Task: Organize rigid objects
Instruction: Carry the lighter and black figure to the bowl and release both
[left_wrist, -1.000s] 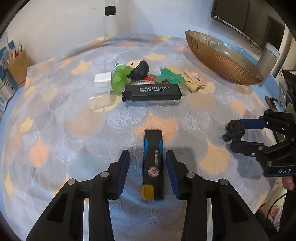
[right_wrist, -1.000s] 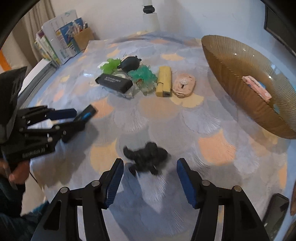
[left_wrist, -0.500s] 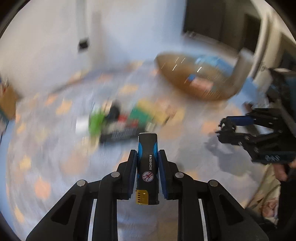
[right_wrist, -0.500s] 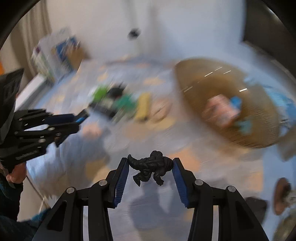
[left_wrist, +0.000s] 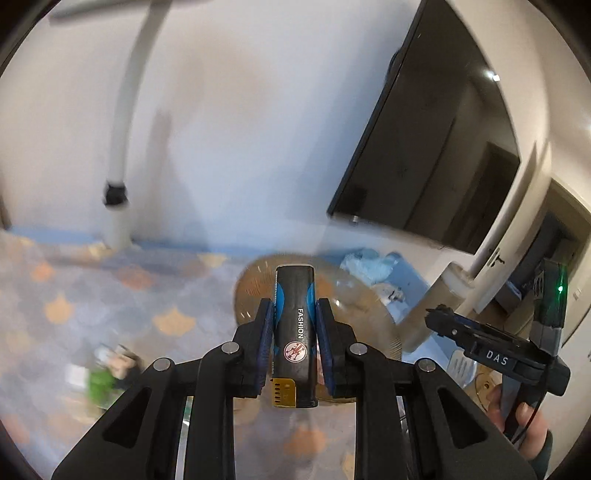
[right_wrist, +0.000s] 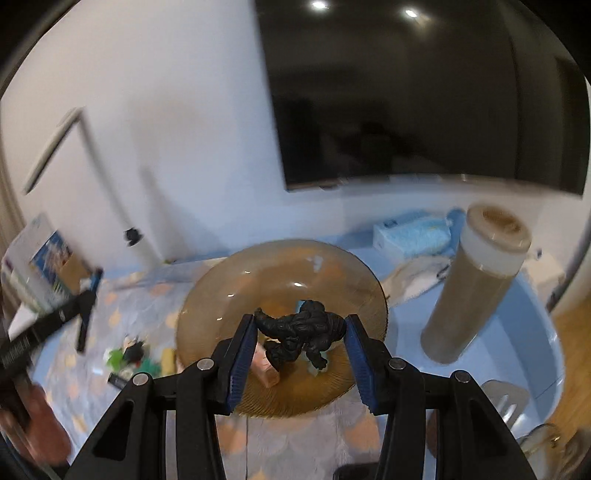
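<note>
Left claw (left_wrist: 294, 326) clamps lighter (left_wrist: 294, 334) — right claw (right_wrist: 299, 341) pinches figurine (right_wrist: 297, 334), both tilted down.

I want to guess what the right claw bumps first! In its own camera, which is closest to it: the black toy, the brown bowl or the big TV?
1. Black toy, clamped in the right gripper.
2. Brown bowl, just beyond it.
3. TV, on the far wall.

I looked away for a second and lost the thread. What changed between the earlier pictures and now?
Both tools closed and lifted their loads off the table: the left tool now clamps the black and blue FASHION stick, the right tool the black figurine. Both now face the amber bowl. The pink item in the bowl and the pile on the cloth stayed put.
</note>
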